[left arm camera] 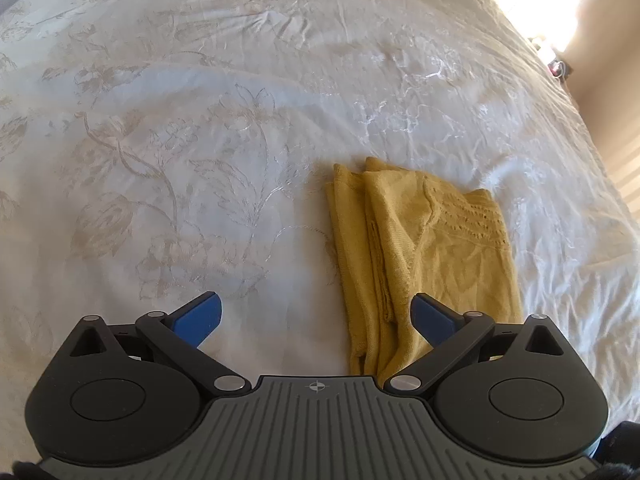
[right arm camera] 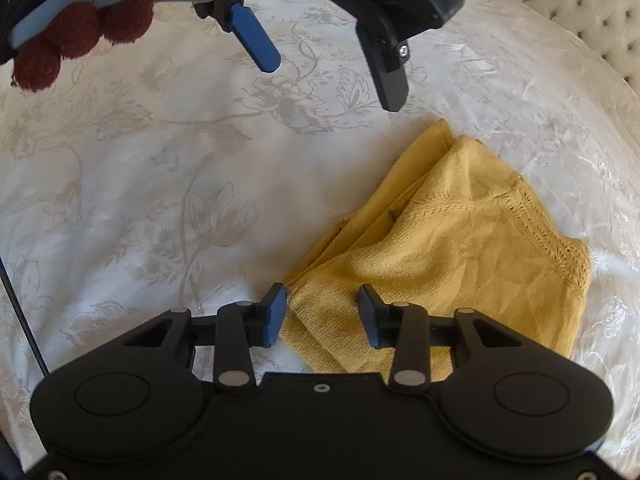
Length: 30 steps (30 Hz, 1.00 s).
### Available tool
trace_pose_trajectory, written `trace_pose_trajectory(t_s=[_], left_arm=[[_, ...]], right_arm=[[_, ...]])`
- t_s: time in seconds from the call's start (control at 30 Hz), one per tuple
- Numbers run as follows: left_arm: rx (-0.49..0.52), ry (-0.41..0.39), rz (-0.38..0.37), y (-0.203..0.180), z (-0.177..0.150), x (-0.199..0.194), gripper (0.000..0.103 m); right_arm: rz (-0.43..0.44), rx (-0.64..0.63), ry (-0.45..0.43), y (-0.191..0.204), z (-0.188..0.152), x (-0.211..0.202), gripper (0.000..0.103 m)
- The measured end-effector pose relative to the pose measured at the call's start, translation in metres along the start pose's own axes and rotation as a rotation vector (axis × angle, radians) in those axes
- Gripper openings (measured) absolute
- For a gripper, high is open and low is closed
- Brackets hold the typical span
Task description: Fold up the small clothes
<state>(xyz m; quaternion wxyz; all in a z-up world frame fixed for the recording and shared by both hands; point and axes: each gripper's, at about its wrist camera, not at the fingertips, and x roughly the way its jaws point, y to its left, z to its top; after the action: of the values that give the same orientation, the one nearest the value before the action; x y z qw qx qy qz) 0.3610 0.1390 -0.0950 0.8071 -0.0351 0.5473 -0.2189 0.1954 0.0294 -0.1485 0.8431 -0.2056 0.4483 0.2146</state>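
Note:
A mustard-yellow knit garment (left arm camera: 424, 248) lies folded into a narrow rectangle on the white embroidered bedspread (left arm camera: 180, 140). In the left wrist view my left gripper (left arm camera: 318, 314) hovers open over the garment's near left edge, with its right finger above the cloth and nothing between the pads. The right wrist view shows the same garment (right arm camera: 460, 248) bunched and creased. My right gripper (right arm camera: 323, 312) is low over its near corner. The jaws stand apart with cloth beneath the gap, and the pads do not press on it. The left gripper (right arm camera: 332, 84) appears open at the top, beyond the garment.
A hand in dark red fuzzy fabric (right arm camera: 76, 40) holds the left gripper. A tufted headboard (right arm camera: 580, 8) stands at the top right. The bed's edge and a sunlit wall (left arm camera: 600, 92) lie to the right. A thin black cable (right arm camera: 20, 312) crosses the left side.

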Motion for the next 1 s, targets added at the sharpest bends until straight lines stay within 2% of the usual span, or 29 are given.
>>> trace_pose_trajectory(t_s=[0.03,0.07,0.2,0.3,0.5,0.7,0.77,0.87,0.9,0.93,0.97,1.0], left_arm=[[-0.005,0.003,-0.006,0.0,0.001,0.001,0.103],[-0.01,0.004,-0.014,0.0,0.002,0.002,0.103],[-0.008,0.015,-0.06,-0.007,0.006,0.005,0.103],[0.006,0.025,-0.138,-0.021,0.008,0.011,0.103],[0.029,0.064,-0.255,-0.055,0.015,0.041,0.103],[-0.008,0.117,-0.285,-0.065,0.025,0.077,0.103],[-0.011,0.106,-0.281,-0.064,0.032,0.087,0.103],[0.015,0.059,-0.236,-0.063,0.043,0.094,0.101],[0.027,0.045,-0.225,-0.063,0.047,0.096,0.1],[0.041,0.041,-0.21,-0.063,0.05,0.098,0.09],[0.057,0.043,-0.192,-0.064,0.053,0.1,0.072],[0.074,0.047,-0.166,-0.065,0.054,0.103,0.065]], right_arm=[[0.0,-0.015,0.003,0.001,0.0,0.001,0.017],[-0.005,-0.017,-0.003,0.0,-0.001,0.0,0.009],[-0.056,0.093,-0.078,-0.022,-0.004,-0.026,0.009],[-0.091,0.17,-0.12,-0.04,-0.01,-0.049,0.009],[-0.136,0.267,-0.13,-0.065,-0.021,-0.068,0.009],[-0.13,0.28,-0.135,-0.069,-0.022,-0.067,0.009],[-0.127,0.281,-0.138,-0.069,-0.023,-0.066,0.009],[-0.122,0.29,-0.143,-0.069,-0.024,-0.068,0.009],[-0.121,0.293,-0.145,-0.069,-0.024,-0.069,0.009],[-0.119,0.295,-0.148,-0.069,-0.025,-0.069,0.009],[-0.118,0.296,-0.149,-0.069,-0.025,-0.07,0.009],[-0.117,0.296,-0.15,-0.068,-0.026,-0.07,0.009]])
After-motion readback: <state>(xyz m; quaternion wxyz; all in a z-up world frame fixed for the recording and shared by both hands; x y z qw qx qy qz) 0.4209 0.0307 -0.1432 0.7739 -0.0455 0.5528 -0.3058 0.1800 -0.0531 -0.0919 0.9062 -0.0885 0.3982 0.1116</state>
